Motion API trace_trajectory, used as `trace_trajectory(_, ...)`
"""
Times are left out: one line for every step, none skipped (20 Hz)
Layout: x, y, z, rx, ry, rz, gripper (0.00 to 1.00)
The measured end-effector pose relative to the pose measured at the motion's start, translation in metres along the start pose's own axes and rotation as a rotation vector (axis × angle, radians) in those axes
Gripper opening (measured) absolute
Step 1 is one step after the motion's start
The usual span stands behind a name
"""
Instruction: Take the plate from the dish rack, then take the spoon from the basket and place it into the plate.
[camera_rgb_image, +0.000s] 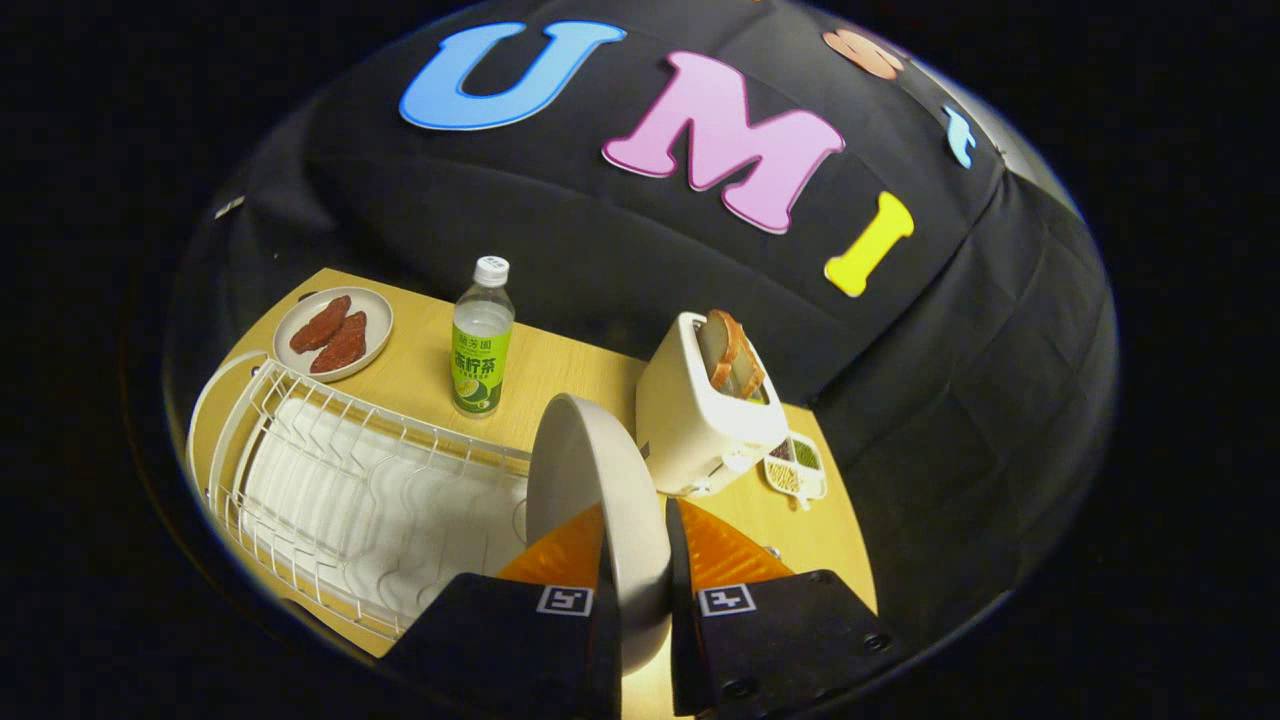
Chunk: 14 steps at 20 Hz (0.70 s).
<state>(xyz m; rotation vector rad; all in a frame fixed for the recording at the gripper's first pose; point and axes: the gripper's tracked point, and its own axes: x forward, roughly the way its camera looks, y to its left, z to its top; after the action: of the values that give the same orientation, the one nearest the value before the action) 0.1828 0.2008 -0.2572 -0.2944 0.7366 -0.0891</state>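
I have the plate (600, 490) clamped edge-on between my jaws, one finger pressed on each face of it, so it stands nearly upright and rises ahead of my fingertips. It hangs clear of the dish rack (340, 490), which lies just off to my left on the desk (560, 375), its wire slots showing no other dish that I can make out. I judge the first step, lifting the plate out of the rack, to be as good as done; what remains of it is to set the plate down flat. That calls for turning my wrist so the plate goes from upright to level, then lowering it onto a bare stretch of desk, away from the toaster (700, 420) just beyond the plate and the bottle (482, 340) farther back. Only then can I release and go for the spoon. I cannot make out the basket or the spoon from here.
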Motion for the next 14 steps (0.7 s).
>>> trace_trajectory(-0.001,0.002,0.008,-0.026,-0.024,-0.004,0.23)
trace_trajectory(-0.006,0.004,0.016,-0.024,-0.038,0.007,0.23)
trace_trajectory(-0.011,0.003,0.020,0.003,-0.050,0.023,0.23)
trace_trajectory(-0.016,0.001,0.023,0.043,-0.053,0.047,0.23)
trace_trajectory(-0.023,-0.003,0.023,0.088,-0.048,0.080,0.23)
trace_trajectory(-0.030,-0.007,0.021,0.130,-0.040,0.121,0.23)
trace_trajectory(-0.038,-0.013,0.017,0.166,-0.029,0.166,0.23)
trace_trajectory(-0.047,-0.019,0.011,0.203,-0.018,0.207,0.23)
trace_trajectory(-0.056,-0.027,0.004,0.234,-0.008,0.246,0.23)
trace_trajectory(-0.066,-0.034,-0.004,0.257,-0.006,0.288,0.23)
trace_trajectory(-0.075,-0.042,-0.014,0.276,-0.002,0.326,0.23)
trace_trajectory(-0.085,-0.050,-0.026,0.291,0.002,0.360,0.23)
trace_trajectory(-0.093,-0.057,-0.040,0.307,0.007,0.392,0.23)
trace_trajectory(-0.102,-0.065,-0.055,0.328,0.019,0.416,0.23)
